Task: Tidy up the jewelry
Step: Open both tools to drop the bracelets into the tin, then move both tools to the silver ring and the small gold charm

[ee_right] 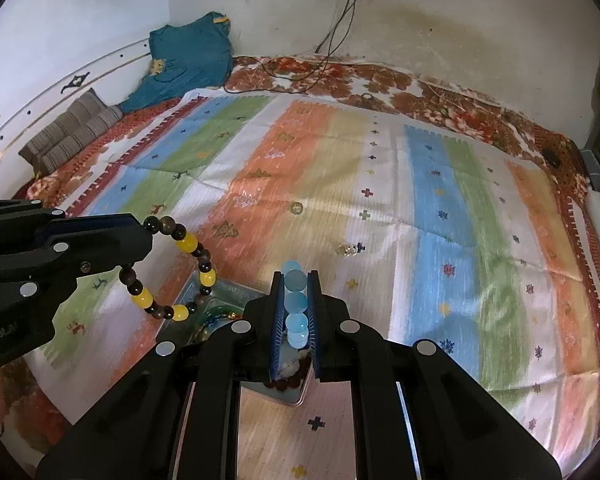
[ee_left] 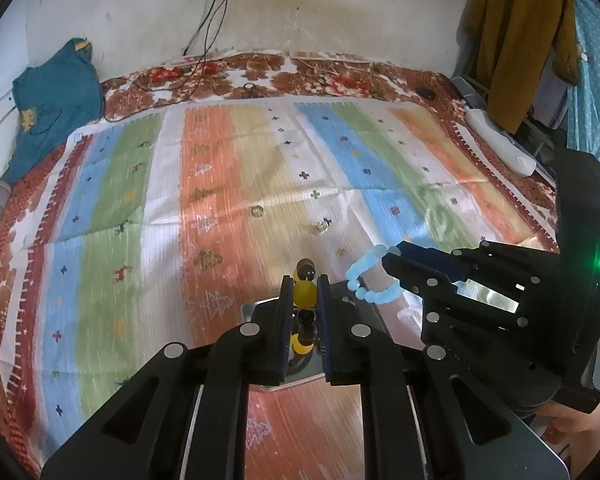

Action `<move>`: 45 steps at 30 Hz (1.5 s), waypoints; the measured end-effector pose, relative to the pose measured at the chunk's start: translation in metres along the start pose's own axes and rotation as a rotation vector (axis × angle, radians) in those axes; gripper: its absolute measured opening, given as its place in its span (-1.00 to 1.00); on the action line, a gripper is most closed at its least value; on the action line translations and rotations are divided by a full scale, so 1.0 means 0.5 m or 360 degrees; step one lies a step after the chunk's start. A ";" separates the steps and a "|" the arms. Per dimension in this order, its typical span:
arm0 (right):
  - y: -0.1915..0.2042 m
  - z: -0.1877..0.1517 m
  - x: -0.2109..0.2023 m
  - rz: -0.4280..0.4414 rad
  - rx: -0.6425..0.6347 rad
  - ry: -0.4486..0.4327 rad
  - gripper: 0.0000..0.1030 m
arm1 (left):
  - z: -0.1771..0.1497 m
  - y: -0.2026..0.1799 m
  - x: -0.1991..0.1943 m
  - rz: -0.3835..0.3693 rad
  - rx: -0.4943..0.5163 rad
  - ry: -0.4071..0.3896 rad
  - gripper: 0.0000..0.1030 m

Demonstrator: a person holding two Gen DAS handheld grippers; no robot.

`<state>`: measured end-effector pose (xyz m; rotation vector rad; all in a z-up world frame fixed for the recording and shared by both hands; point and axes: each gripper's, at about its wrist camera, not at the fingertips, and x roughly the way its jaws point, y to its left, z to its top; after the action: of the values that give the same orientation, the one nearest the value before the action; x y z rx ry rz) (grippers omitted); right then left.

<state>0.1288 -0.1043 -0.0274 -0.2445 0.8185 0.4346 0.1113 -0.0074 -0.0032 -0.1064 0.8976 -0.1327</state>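
Note:
My left gripper (ee_left: 305, 286) is shut on a bracelet of yellow and dark brown beads (ee_left: 305, 294); the right wrist view shows that bracelet (ee_right: 172, 272) hanging as a loop from the left gripper (ee_right: 146, 236). My right gripper (ee_right: 296, 280) is shut on a pale blue bead bracelet (ee_right: 295, 304), which also shows in the left wrist view (ee_left: 374, 280) at the right gripper's tip (ee_left: 388, 268). Both bracelets hang above a shiny metal tray (ee_right: 228, 292) holding more jewelry. Two small rings (ee_left: 257, 211) (ee_left: 321, 227) lie on the striped cloth beyond.
A striped multicoloured cloth (ee_left: 220, 184) covers a bed with a floral sheet (ee_left: 300, 72). A teal garment (ee_left: 56, 96) and striped cushions (ee_right: 72, 128) lie at the far left. Cables (ee_left: 208, 40) hang from a wall socket. A brown coat (ee_left: 516, 40) hangs at right.

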 end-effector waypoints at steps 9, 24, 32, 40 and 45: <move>-0.027 -0.006 0.011 -0.0038 0.0058 0.0043 -0.34 | -0.008 0.035 0.016 0.0090 -0.0083 0.0048 -0.51; -0.045 -0.004 0.040 -0.0073 0.0088 0.0109 -0.16 | -0.001 0.050 0.038 0.0154 -0.0099 0.0090 -0.13; -0.049 0.001 0.052 -0.0092 0.0083 0.0125 -0.01 | 0.005 0.055 0.058 0.0188 -0.0093 0.0109 0.10; -0.057 0.011 0.072 -0.0083 0.0089 0.0151 0.12 | 0.019 0.055 0.074 0.0204 -0.0085 0.0119 0.16; -0.067 0.018 0.086 -0.0086 0.0106 0.0168 0.19 | 0.031 0.062 0.094 0.0237 -0.0092 0.0121 0.27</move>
<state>0.1760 -0.1184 -0.0522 -0.2288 0.9261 0.3453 0.1547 0.0164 -0.0346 -0.0883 0.9822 0.0278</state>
